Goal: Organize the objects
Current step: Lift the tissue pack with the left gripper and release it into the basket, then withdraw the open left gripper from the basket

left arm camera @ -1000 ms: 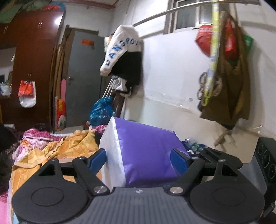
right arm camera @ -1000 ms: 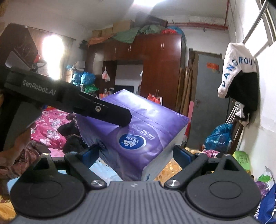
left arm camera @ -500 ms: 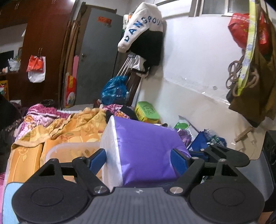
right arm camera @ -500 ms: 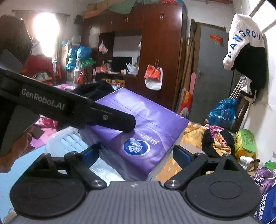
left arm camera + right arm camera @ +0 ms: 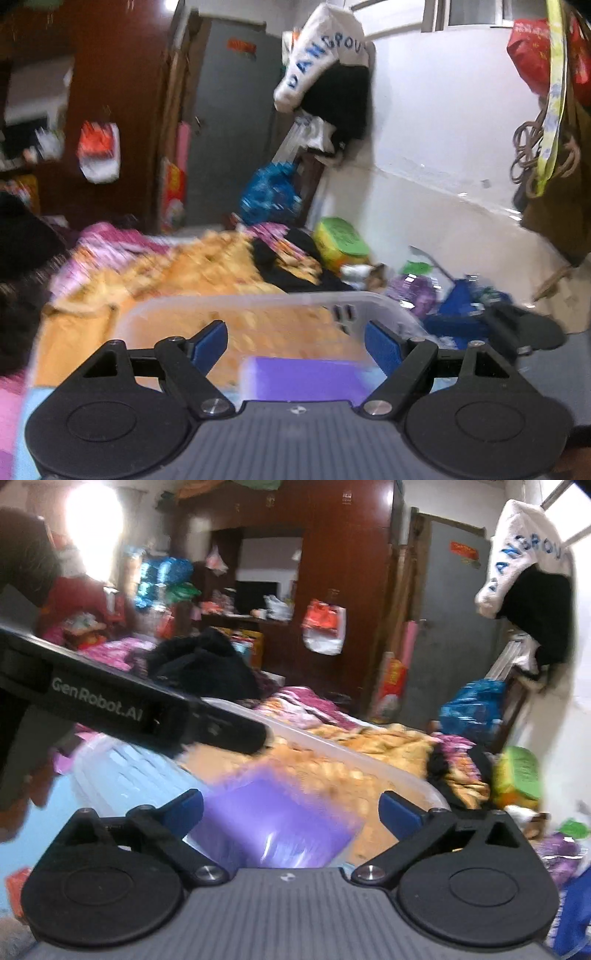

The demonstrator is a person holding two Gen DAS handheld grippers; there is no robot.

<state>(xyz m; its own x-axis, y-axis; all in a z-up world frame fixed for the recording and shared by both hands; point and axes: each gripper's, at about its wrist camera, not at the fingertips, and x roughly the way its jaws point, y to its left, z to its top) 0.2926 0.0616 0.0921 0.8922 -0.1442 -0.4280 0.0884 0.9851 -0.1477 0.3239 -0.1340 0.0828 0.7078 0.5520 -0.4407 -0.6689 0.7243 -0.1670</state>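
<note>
A purple tissue pack (image 5: pixel 303 378) lies low inside a translucent plastic basket (image 5: pixel 258 300), blurred, beneath my left gripper (image 5: pixel 295 343). That gripper is open, and its blue pads (image 5: pixel 210 341) stand clear of the pack. In the right wrist view the pack (image 5: pixel 273 827) shows as a purple blur sunk between and below my right gripper (image 5: pixel 291 808). Its jaws are opening and neither pad presses on the pack. The basket (image 5: pixel 122 771) sits right in front of both grippers. The left gripper's black body (image 5: pixel 129 709) crosses the right wrist view from the left.
An orange and pink blanket (image 5: pixel 166 273) covers the bed behind the basket. A green box (image 5: pixel 341 240), bags and bottles (image 5: pixel 424 291) crowd the white wall on the right. Clothes hang from a rail (image 5: pixel 328 74). Dark wardrobes (image 5: pixel 332 572) and a grey door (image 5: pixel 454 620) stand at the back.
The purple pack was held up between both grippers. It has now left them and dropped into the basket. Both grippers have tilted lower, and the right jaws stand wider.
</note>
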